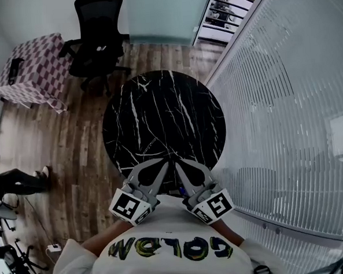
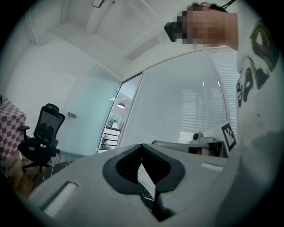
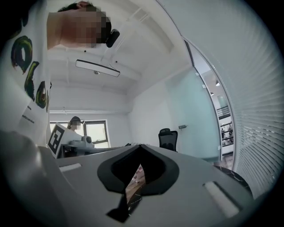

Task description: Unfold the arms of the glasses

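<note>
Where the glasses are lying relative to either tool cannot be told, since no view is showing them. The left tool (image 1: 163, 163) and the right tool (image 1: 178, 163) are both sitting fully closed, gripping nothing, their tips angling toward each other over the near edge of the round black marble desk (image 1: 158, 105).

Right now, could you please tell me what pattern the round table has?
Black marble with thin white veins; the round table shows best in the head view.
</note>
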The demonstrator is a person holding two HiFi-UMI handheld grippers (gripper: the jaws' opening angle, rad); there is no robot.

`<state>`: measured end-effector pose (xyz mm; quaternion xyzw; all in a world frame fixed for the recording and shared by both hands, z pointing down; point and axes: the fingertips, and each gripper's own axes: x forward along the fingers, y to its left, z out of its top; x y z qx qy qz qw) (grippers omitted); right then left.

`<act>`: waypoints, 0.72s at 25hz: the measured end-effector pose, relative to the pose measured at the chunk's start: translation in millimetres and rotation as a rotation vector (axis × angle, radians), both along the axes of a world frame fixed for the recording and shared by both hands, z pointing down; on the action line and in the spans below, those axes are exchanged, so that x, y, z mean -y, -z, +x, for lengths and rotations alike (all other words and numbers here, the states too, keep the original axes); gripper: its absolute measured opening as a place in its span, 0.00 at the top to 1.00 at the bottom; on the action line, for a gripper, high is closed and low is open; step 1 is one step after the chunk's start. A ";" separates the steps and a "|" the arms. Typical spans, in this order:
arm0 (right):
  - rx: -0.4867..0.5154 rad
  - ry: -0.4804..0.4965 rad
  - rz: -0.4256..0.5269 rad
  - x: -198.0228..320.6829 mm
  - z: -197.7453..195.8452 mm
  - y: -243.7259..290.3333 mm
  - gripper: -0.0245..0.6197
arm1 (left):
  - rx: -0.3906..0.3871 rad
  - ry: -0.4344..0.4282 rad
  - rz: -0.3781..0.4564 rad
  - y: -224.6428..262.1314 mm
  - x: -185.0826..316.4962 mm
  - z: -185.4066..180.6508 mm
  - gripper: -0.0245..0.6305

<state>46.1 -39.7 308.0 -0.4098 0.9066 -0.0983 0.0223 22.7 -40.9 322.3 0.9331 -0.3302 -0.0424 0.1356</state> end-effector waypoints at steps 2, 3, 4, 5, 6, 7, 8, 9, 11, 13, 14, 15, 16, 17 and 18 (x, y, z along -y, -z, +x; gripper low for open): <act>-0.009 -0.002 0.010 -2.2 0.4 4.9 0.96 | 0.001 -0.017 0.011 4.0 -4.5 1.1 0.96; -0.014 -0.003 0.016 -2.8 0.8 6.4 0.96 | -0.004 -0.025 0.012 4.7 -5.7 1.7 0.96; -0.019 -0.005 0.022 -3.1 1.3 7.1 0.96 | -0.009 -0.030 0.012 4.5 -6.1 2.1 0.96; -0.021 -0.006 0.027 -3.3 1.8 7.3 0.96 | -0.013 -0.031 0.013 3.9 -5.9 2.5 0.96; -0.019 -0.006 0.032 -3.5 2.3 7.4 0.96 | -0.013 -0.029 0.015 3.3 -5.3 2.8 0.96; -0.013 -0.006 0.038 -3.6 2.7 7.7 0.96 | -0.012 -0.026 0.017 2.9 -4.4 3.0 0.96; -0.007 -0.007 0.044 -3.7 2.9 8.1 0.96 | -0.012 -0.023 0.019 2.8 -3.3 3.0 0.96; -0.004 -0.007 0.049 -3.8 2.9 8.5 0.96 | -0.012 -0.020 0.019 2.7 -2.1 3.1 0.96; -0.003 -0.005 0.059 -3.9 2.8 9.3 0.96 | -0.015 -0.020 0.010 1.8 -1.0 4.3 0.96; 0.005 -0.003 0.059 -4.0 2.4 9.7 0.96 | -0.019 -0.028 0.001 1.0 -1.8 6.9 0.96; 0.009 -0.003 0.051 -4.4 2.0 9.2 0.96 | -0.020 -0.033 -0.001 0.8 -2.8 8.2 0.96; 0.011 -0.005 0.039 -5.0 1.7 8.2 0.96 | -0.020 -0.036 -0.002 0.5 -3.9 9.1 0.96; 0.012 -0.007 0.024 -5.8 1.4 6.8 0.96 | -0.020 -0.039 -0.002 0.4 -4.7 9.4 0.96; 0.009 -0.009 0.012 -6.5 1.1 5.4 0.96 | -0.020 -0.039 -0.003 0.1 -5.2 9.1 0.96; 0.006 -0.008 0.008 -7.2 0.9 4.4 0.96 | -0.019 -0.038 -0.003 -0.4 -5.4 8.6 0.96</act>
